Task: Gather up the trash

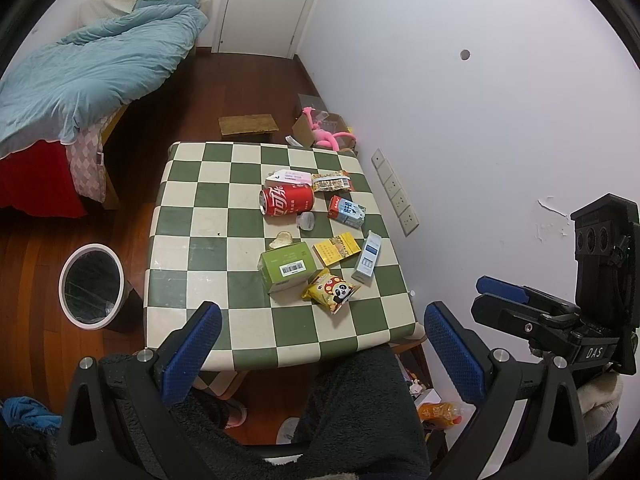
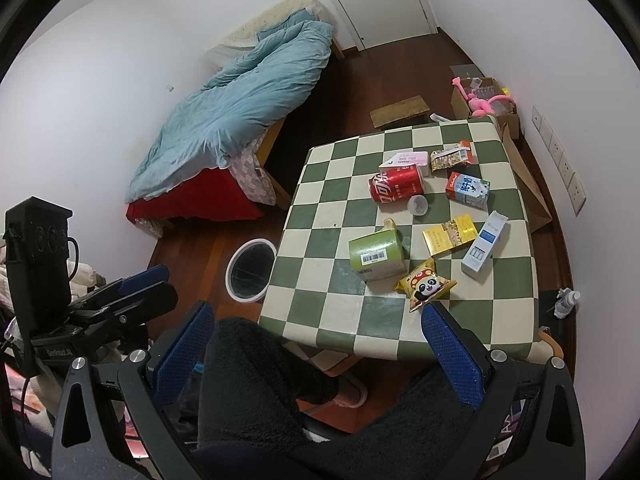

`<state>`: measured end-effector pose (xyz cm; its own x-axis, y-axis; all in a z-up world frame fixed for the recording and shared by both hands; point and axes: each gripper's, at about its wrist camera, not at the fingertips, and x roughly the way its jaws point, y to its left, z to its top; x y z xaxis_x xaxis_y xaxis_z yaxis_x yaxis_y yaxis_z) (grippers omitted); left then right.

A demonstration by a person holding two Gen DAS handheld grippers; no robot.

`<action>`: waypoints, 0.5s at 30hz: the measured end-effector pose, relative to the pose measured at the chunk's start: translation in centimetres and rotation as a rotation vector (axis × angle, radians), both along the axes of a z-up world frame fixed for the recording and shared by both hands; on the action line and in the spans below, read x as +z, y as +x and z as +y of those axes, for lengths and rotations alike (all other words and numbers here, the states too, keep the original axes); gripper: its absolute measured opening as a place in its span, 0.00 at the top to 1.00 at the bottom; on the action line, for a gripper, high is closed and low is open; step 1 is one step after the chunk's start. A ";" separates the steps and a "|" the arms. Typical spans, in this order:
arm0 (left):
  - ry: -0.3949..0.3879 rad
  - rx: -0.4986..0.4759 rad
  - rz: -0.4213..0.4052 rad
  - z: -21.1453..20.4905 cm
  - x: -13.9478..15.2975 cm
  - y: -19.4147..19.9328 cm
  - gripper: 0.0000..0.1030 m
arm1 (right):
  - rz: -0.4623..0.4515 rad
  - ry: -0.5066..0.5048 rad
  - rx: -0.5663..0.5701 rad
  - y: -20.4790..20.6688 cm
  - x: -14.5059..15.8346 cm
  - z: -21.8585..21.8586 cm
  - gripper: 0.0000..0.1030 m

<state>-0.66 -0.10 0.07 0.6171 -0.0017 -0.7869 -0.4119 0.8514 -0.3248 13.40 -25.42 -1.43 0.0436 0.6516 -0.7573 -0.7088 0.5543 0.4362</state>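
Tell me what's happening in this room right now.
A seated person holds a gripper in each hand over a checkered table littered with trash: a red soda can on its side, a green box, a panda snack bag and other packets. The left gripper and right gripper are open and empty. A white-rimmed bin stands on the floor beside the table.

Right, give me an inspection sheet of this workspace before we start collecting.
Surface: green-and-white checkered table, left half bare.
Job's things: red can on its side, green box, panda snack bag, yellow pack, milk carton, white-blue box, nut wrapper.
Bin: white-rimmed bin on the floor, left of the table.
Clutter: cardboard box with pink toy.
Grippers: left tool and right tool both open, empty.
Cables: nothing seen.
Surroundings: bed, door.
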 end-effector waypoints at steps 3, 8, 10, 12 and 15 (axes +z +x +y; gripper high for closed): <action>0.000 0.000 0.000 0.0 0.0 0.0 0.00 | 0.002 0.001 0.000 0.0 0.0 0.0 0.00; -0.001 0.000 0.000 0.0 0.0 0.0 0.00 | 0.001 0.001 0.000 0.0 0.0 0.0 0.00; -0.001 -0.001 -0.001 -0.1 -0.1 0.1 0.00 | 0.002 0.002 0.000 0.0 0.0 0.0 0.00; -0.002 0.000 0.000 0.0 0.0 0.0 0.00 | 0.000 0.002 -0.001 0.0 0.0 0.0 0.00; -0.001 0.000 0.001 0.1 0.0 0.0 0.00 | 0.001 0.002 0.000 0.0 0.0 0.0 0.00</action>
